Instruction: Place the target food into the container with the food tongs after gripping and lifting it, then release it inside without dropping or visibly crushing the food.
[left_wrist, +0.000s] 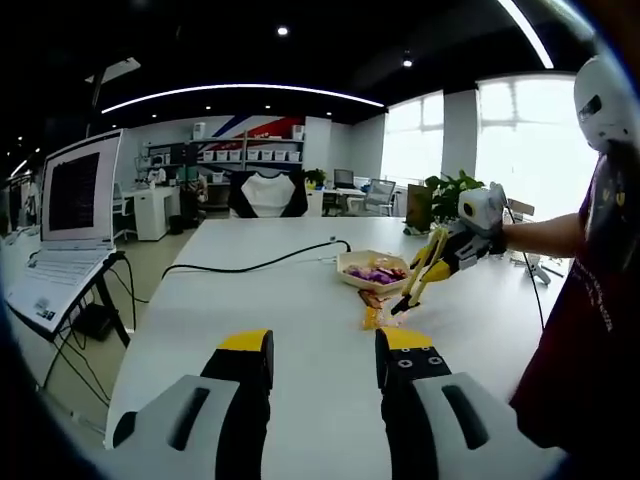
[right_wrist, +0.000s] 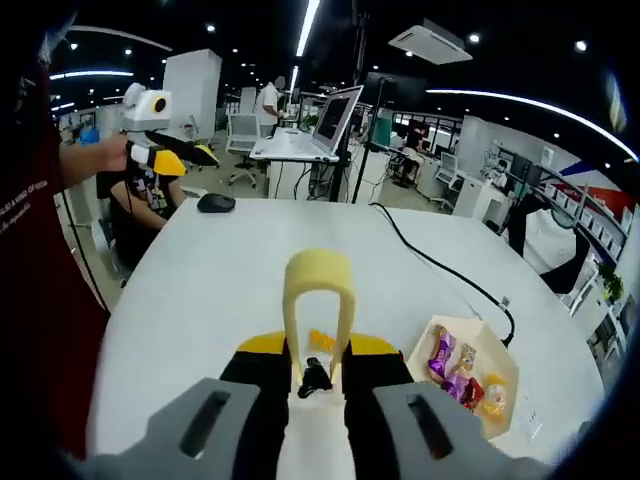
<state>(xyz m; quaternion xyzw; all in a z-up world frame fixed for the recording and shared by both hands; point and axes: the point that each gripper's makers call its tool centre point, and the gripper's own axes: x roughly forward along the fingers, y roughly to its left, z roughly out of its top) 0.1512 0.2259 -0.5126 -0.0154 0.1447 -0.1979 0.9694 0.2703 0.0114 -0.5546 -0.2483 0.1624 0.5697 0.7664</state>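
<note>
My right gripper (right_wrist: 318, 362) is shut on yellow food tongs (right_wrist: 318, 290), whose rounded bend stands up between the jaws. In the left gripper view the right gripper (left_wrist: 455, 250) comes in from the right, and the tongs (left_wrist: 420, 275) slant down to the table. Their tips are at a small orange food piece (left_wrist: 372, 318) lying on the white table (left_wrist: 290, 300), just in front of the shallow beige container (left_wrist: 350, 262). The container (right_wrist: 500, 340) holds several wrapped sweets, purple and orange. My left gripper (left_wrist: 325, 350) hangs open over the table with nothing in it, and it also shows far off (right_wrist: 170, 150) in a hand.
A black cable (left_wrist: 250, 265) runs across the table towards the container. A laptop on a stand (left_wrist: 70, 220) sits off the table's left side. A black mouse (right_wrist: 215, 203) lies at the far edge. A person in a dark red shirt (left_wrist: 590, 330) stands close by the table.
</note>
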